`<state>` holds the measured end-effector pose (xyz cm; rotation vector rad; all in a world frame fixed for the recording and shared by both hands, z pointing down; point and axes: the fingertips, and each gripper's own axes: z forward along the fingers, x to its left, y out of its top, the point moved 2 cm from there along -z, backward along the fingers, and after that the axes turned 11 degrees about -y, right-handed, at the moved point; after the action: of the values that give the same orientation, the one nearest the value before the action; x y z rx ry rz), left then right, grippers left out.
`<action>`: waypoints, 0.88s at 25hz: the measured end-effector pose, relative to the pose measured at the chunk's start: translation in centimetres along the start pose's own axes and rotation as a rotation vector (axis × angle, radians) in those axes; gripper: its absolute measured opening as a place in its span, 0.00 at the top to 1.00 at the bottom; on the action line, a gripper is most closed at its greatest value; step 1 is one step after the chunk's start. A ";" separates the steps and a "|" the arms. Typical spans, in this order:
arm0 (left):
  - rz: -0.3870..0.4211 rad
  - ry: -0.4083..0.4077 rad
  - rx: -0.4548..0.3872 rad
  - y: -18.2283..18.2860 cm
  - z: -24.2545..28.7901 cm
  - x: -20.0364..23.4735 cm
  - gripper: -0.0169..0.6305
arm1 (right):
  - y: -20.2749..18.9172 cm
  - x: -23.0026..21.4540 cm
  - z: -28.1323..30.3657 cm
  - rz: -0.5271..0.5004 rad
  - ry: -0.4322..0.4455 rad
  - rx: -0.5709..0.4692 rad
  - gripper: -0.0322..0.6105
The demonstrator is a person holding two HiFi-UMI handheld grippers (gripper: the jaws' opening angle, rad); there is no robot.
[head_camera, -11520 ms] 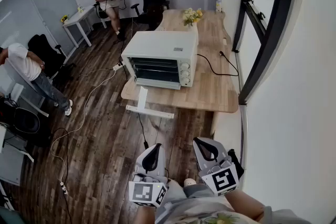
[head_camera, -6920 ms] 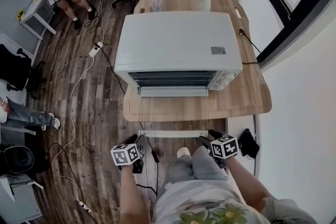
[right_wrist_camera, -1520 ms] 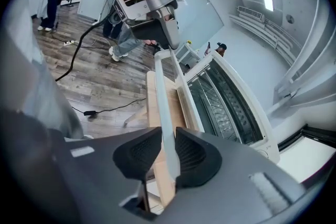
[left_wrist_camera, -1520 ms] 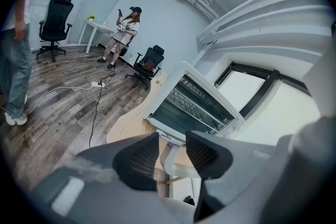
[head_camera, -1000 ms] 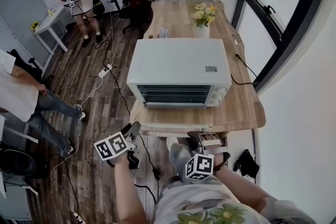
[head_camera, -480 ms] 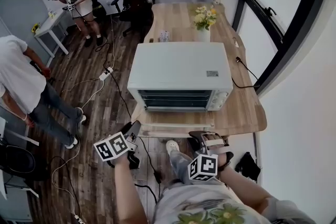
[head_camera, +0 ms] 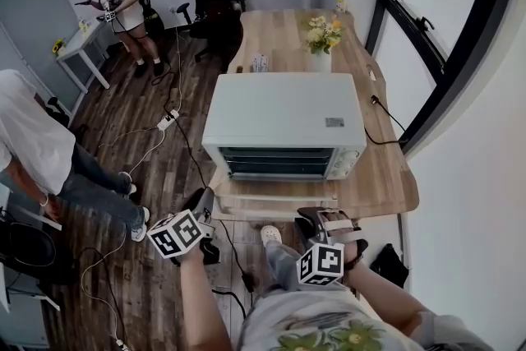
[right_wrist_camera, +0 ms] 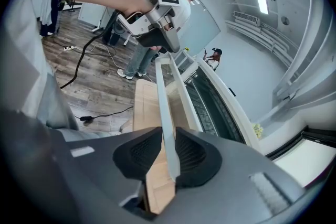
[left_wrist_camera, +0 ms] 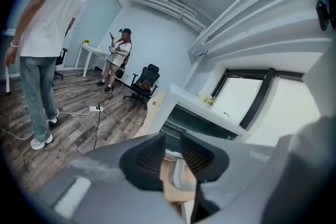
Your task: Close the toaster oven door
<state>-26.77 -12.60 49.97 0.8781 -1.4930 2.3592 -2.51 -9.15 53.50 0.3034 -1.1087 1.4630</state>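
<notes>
The wooden table carries the white toaster oven at the head view's centre, its door dropped open toward 6 o'clock. The right gripper, at 5 o'clock from the oven, is clamped on the door's white handle. The left gripper, at 7 o'clock, has just been closing its jaws; the handle's end sits between them with a gap left.

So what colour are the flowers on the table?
The flowers are mostly yellow with green leaves, in a white vase. The head view shows them best.
</notes>
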 end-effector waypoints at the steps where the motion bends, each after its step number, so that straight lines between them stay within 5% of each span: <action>1: 0.004 0.000 -0.012 0.4 -0.1 -0.1 0.82 | 0.0 -0.1 0.0 0.000 0.000 0.000 0.82; 6: 0.048 0.019 -0.005 1.4 -0.4 0.0 0.90 | 0.2 -0.9 0.3 0.017 -0.016 -0.001 0.81; 22: 0.061 0.014 0.029 1.0 0.3 0.1 0.92 | 0.8 -4.5 1.6 0.064 -0.048 -0.020 0.80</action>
<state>-27.22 -13.35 49.40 0.8326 -1.5038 2.4311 -2.71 -13.07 50.60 0.2928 -1.1806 1.5063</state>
